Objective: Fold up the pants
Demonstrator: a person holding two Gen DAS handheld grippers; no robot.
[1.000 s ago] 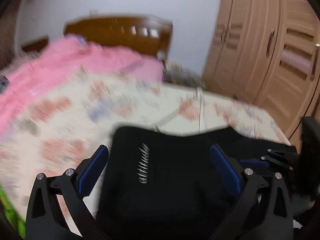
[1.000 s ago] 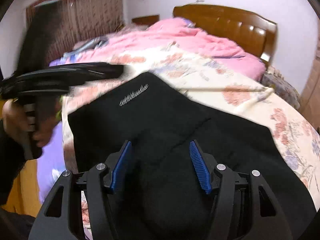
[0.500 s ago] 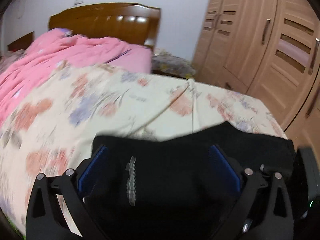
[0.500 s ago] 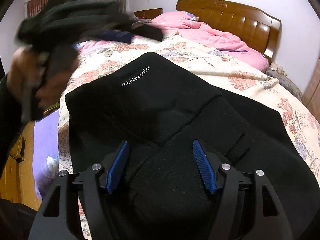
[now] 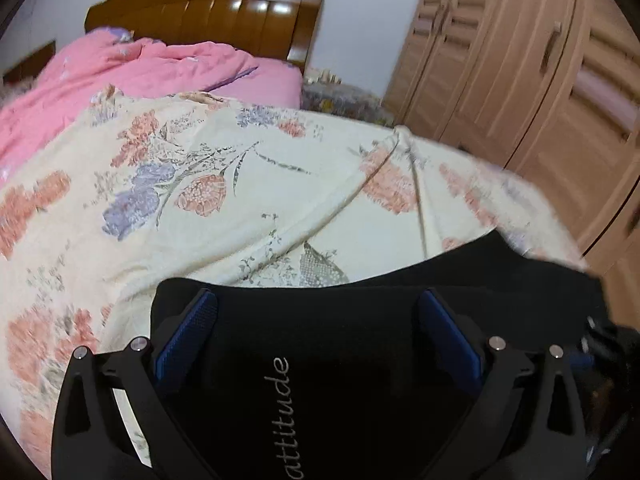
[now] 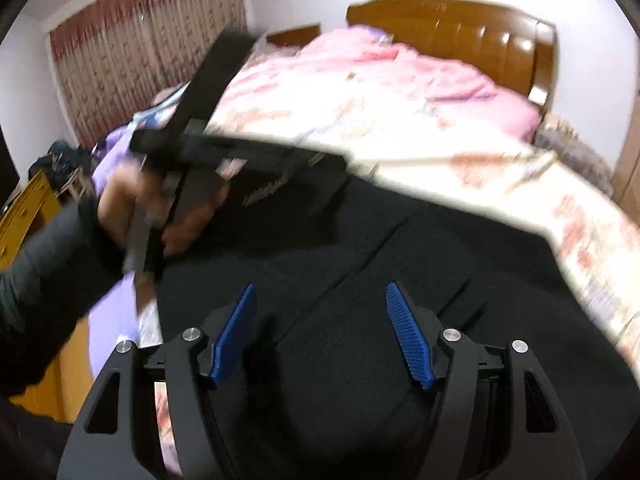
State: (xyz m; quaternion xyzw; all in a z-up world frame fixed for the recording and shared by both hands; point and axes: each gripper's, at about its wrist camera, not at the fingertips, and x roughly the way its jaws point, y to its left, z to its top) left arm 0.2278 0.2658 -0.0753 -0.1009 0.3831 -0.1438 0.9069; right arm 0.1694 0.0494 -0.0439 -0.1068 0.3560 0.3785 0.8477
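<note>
The black pants (image 5: pixel 352 360) with white "attitude" lettering lie folded on the flowered bedspread (image 5: pixel 240 184). My left gripper (image 5: pixel 316 300) is open, its blue pads spread over the pants' near left part. In the right wrist view the pants (image 6: pixel 400 280) fill the foreground. My right gripper (image 6: pixel 320 304) is open and empty above them. The left gripper's black body (image 6: pixel 208 148) and the hand holding it appear blurred over the pants' left corner.
A pink quilt (image 5: pixel 152 68) lies heaped before the wooden headboard (image 5: pixel 208 16). A light wooden wardrobe (image 5: pixel 540 80) stands at the right of the bed. Curtains (image 6: pixel 140 52) hang at the far left. Purple cloth (image 6: pixel 116 312) lies at the bed's left side.
My left gripper has swung and come down lower over the pants' lettered corner. The right gripper has stayed over the pants, still open.
</note>
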